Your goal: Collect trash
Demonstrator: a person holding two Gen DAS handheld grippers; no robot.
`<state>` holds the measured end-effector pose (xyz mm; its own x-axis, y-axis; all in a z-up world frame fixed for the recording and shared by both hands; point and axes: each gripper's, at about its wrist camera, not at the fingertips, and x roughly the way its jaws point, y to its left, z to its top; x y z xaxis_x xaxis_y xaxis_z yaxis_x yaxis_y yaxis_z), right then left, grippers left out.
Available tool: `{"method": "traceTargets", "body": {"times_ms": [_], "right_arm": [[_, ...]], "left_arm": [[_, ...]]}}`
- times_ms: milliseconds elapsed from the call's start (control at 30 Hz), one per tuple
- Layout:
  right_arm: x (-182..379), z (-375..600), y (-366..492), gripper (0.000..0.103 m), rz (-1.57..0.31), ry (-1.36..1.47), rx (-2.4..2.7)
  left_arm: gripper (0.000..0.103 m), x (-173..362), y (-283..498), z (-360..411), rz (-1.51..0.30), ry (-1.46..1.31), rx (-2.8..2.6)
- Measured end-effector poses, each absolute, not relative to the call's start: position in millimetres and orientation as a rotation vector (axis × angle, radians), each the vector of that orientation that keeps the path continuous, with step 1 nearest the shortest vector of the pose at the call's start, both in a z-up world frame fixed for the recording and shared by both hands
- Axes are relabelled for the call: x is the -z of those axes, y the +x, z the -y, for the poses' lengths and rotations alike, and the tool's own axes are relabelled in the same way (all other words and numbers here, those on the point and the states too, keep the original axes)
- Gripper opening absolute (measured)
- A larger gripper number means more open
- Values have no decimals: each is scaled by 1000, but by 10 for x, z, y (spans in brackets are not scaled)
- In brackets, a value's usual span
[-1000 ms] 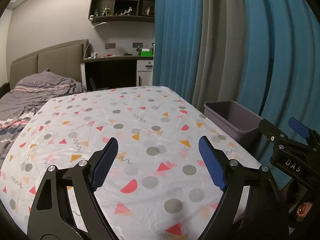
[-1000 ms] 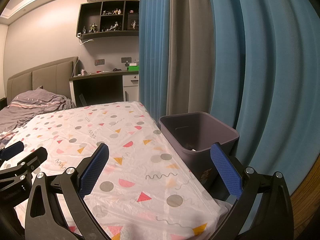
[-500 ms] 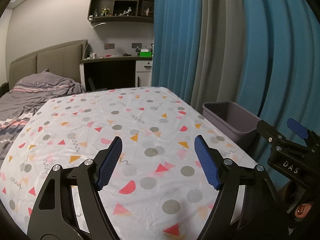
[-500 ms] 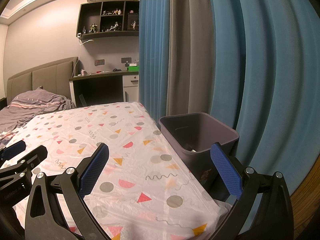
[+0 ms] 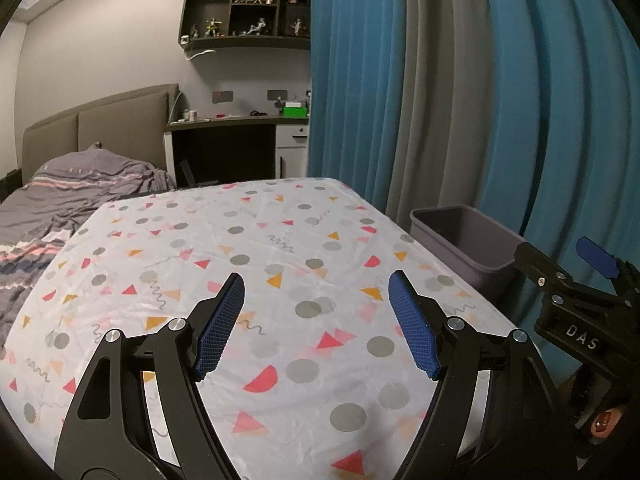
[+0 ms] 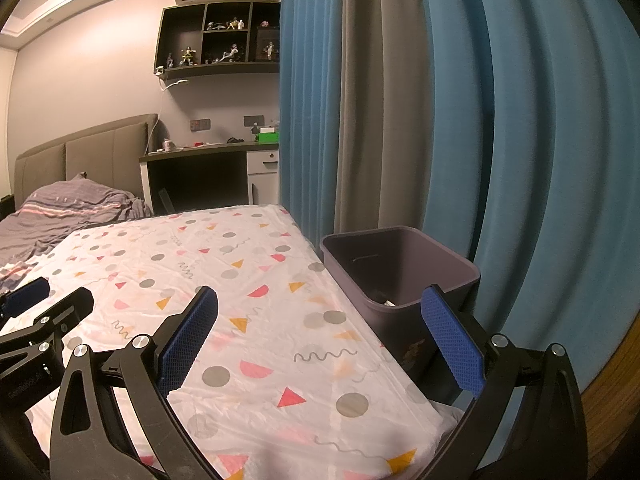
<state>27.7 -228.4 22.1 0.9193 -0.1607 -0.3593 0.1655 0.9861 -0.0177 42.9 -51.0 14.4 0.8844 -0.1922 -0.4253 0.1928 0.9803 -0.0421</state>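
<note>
A purple-grey trash bin [image 6: 404, 236] stands on the floor by the table's right edge. A small pale scrap [image 6: 387, 303] lies at its bottom. In the left wrist view the same bin [image 5: 460, 236] sits right of the tablecloth. My left gripper [image 5: 315, 280] hovers open over the patterned cloth with nothing between its blue pads. My right gripper [image 6: 320, 292] is wide open above the table's right edge, its right finger [image 6: 452, 340] in front of the bin. No loose trash shows on the cloth.
The table [image 5: 280, 232] wears a white cloth with triangles and dots. Blue and grey curtains [image 6: 400, 120] hang close behind the bin. A bed [image 5: 60, 200] lies at the left, and a desk [image 5: 232, 124] with shelves stands at the back.
My left gripper's jaws have narrowed a little and now hold still. The right gripper and both hands have not moved.
</note>
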Motion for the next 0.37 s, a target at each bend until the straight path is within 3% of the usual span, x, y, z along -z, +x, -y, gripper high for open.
{"method": "traceTargets", "body": {"times_ms": [367], "right_arm": [[-284, 2286, 290, 98, -347, 24, 185]], "left_arm": [[92, -172, 410, 441, -428, 12, 159]]}}
